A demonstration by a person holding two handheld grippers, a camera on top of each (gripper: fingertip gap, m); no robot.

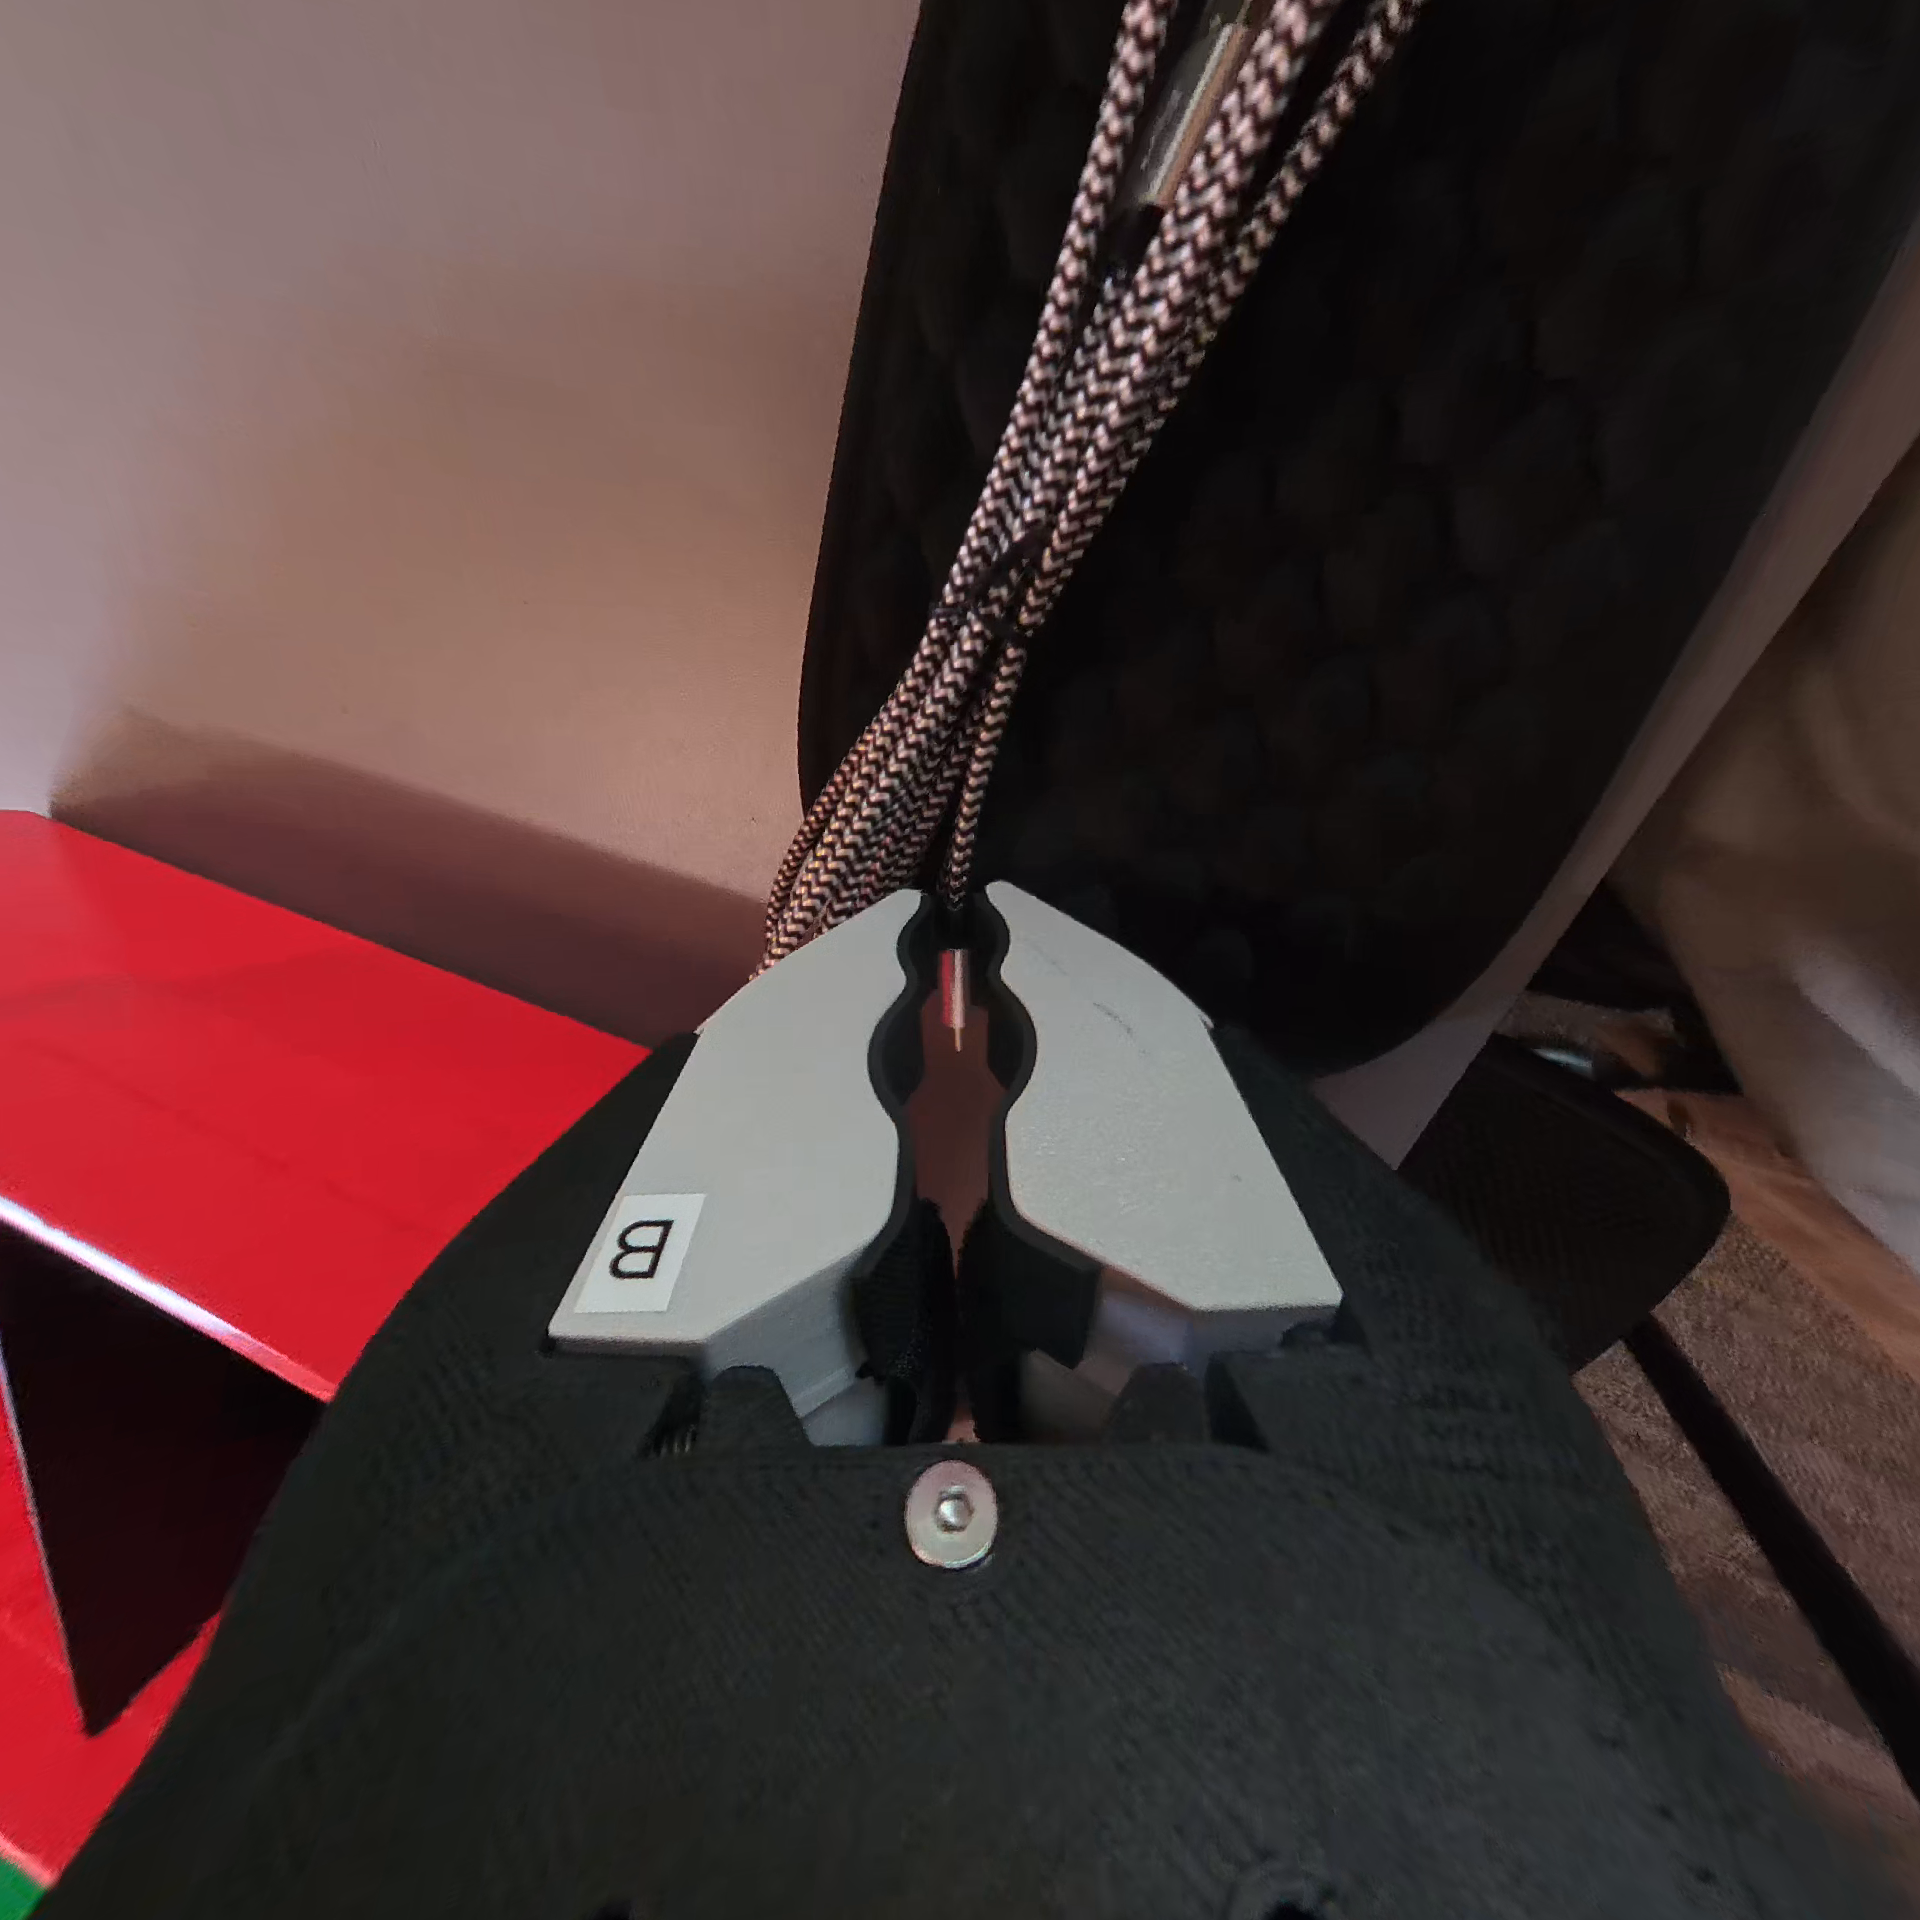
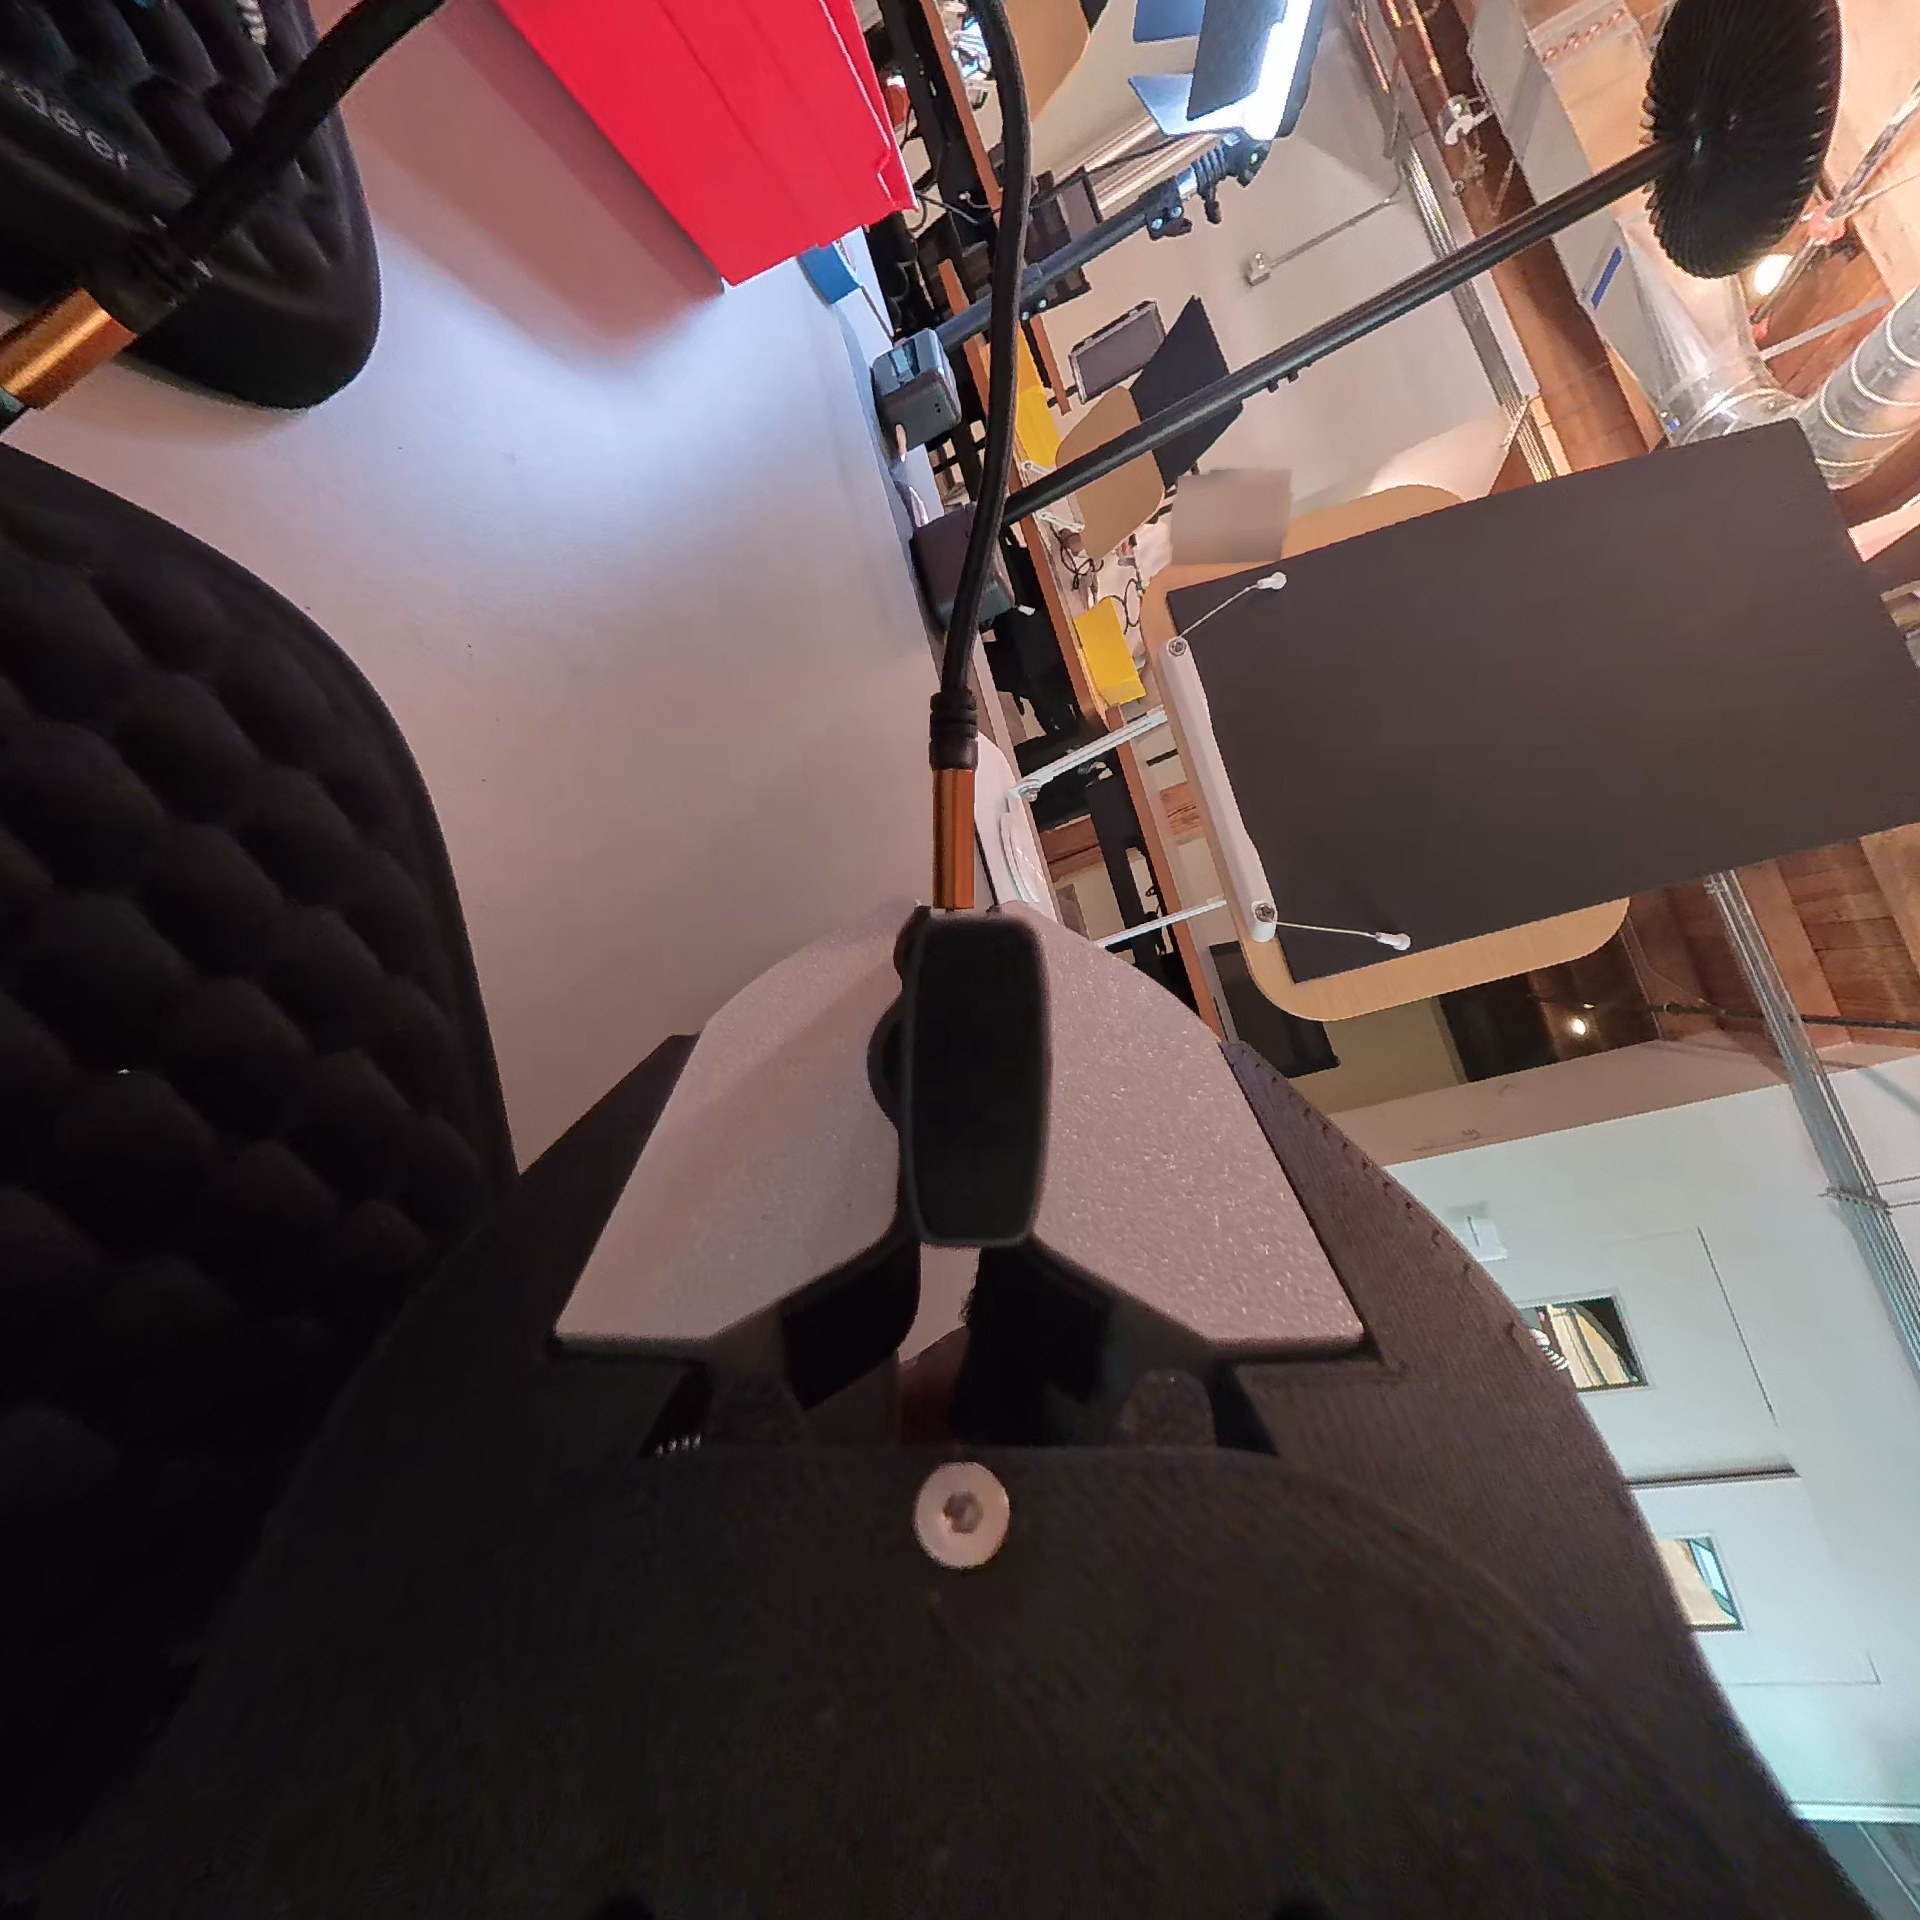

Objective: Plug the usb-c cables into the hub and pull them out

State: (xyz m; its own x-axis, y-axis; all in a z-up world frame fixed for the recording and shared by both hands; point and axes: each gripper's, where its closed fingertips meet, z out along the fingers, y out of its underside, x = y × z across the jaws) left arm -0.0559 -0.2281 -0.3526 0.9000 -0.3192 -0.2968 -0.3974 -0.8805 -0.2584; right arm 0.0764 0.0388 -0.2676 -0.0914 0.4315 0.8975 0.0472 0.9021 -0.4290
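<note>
In the left wrist view my left gripper (image 1: 956, 914) is shut on the plug (image 1: 954, 987) of a black-and-pink braided cable (image 1: 1049, 540). The plug's metal tip points back toward the camera. Several braided strands rise from the fingertips to the top edge, where a silver connector (image 1: 1195, 114) hangs among them. In the right wrist view my right gripper (image 2: 961, 925) is shut on a small black hub (image 2: 971, 1091). A copper-sleeved plug (image 2: 954, 842) with a black cable (image 2: 1003, 364) sits in the hub's far end. A second copper-sleeved plug (image 2: 52, 348) shows at the left edge.
A black quilted pad (image 1: 1403, 623) stands behind the braided cables and also shows in the right wrist view (image 2: 187, 935). A red box (image 1: 260, 1039) sits at the left; it also shows in the right wrist view (image 2: 727, 114). A white tabletop (image 2: 623, 520) lies beyond, with room clutter and a black board (image 2: 1558, 727) past it. About 30 centimetres separates my left fingertips from my right.
</note>
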